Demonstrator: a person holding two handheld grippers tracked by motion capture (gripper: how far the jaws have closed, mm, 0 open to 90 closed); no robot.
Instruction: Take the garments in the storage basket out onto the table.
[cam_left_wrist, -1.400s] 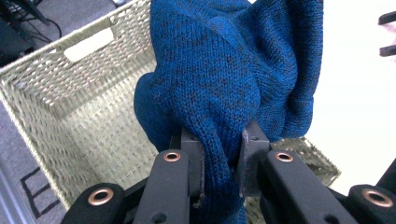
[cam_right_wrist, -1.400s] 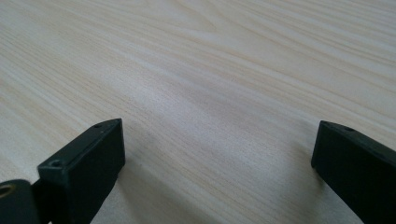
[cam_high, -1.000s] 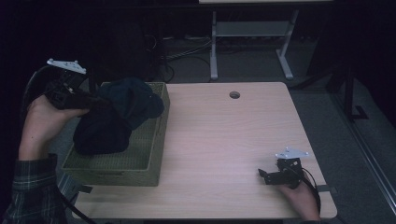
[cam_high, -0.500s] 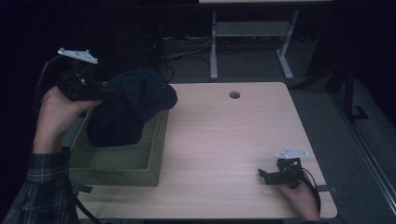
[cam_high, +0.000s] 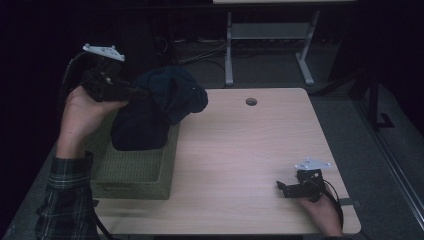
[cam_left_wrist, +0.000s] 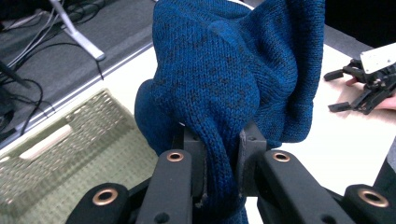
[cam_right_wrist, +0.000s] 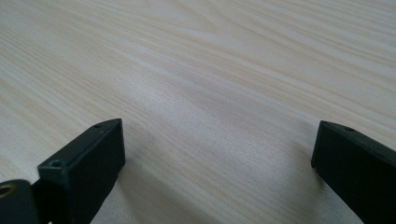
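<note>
Blue knit sweater, bunched, is what we see pinched in the left gripper, jaws narrow w/ a fold of cloth between the pads. In the high view it hangs over the green woven basket at the table's left edge, long axis roughly vertical, bulk drooping down. Its lower end is hidden by its own folds; sleeves hard to make out. Right gripper rests on the tabletop, jaws wide, holding nothing.

The left gripper clamps a dark blue knitted garment, held bunched above the green woven basket at the tabletop's left edge; the right gripper rests near the front right corner
</note>
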